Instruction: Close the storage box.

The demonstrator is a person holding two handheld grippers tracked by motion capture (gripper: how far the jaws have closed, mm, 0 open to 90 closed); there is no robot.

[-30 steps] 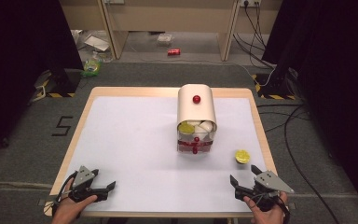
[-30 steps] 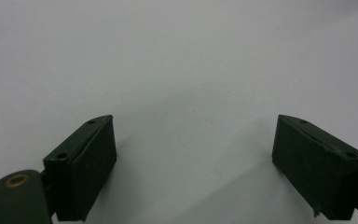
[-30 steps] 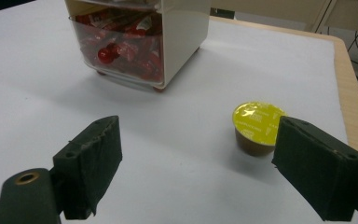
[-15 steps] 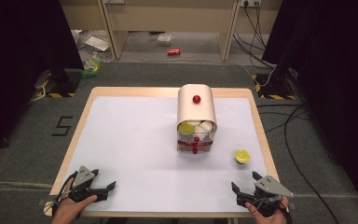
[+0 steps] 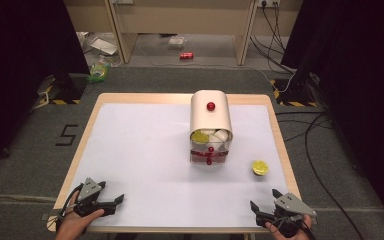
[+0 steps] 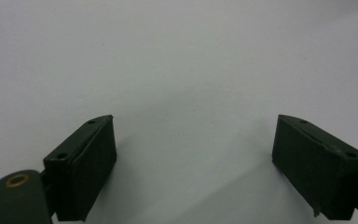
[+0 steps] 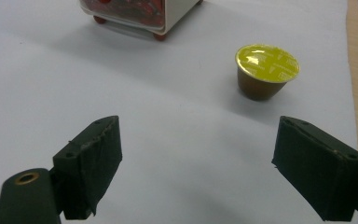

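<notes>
A cream, round-topped capsule holder (image 5: pixel 210 120) with a red knob stands right of the table's middle. Its front opening holds a yellow capsule (image 5: pixel 199 136) and white ones, above a red-trimmed base (image 7: pixel 140 11). A single yellow-lidded capsule (image 5: pixel 260 167) (image 7: pixel 265 71) sits upright on the white tabletop to the holder's right. My right gripper (image 5: pixel 256 210) (image 7: pixel 198 163) is open at the near right edge, short of that capsule, with nothing between its jaws. At the near left edge my left gripper (image 5: pixel 117 203) (image 6: pixel 196 163) is open over bare table.
The white table surface (image 5: pixel 140 150) has a wooden rim (image 5: pixel 280 145). Cables (image 5: pixel 320 150) trail on the grey floor to the right. Litter and a red can (image 5: pixel 186 55) lie on the floor beyond the table.
My right gripper has drawn back a little toward the near edge. The left gripper, the holder and the loose capsule have not moved.
</notes>
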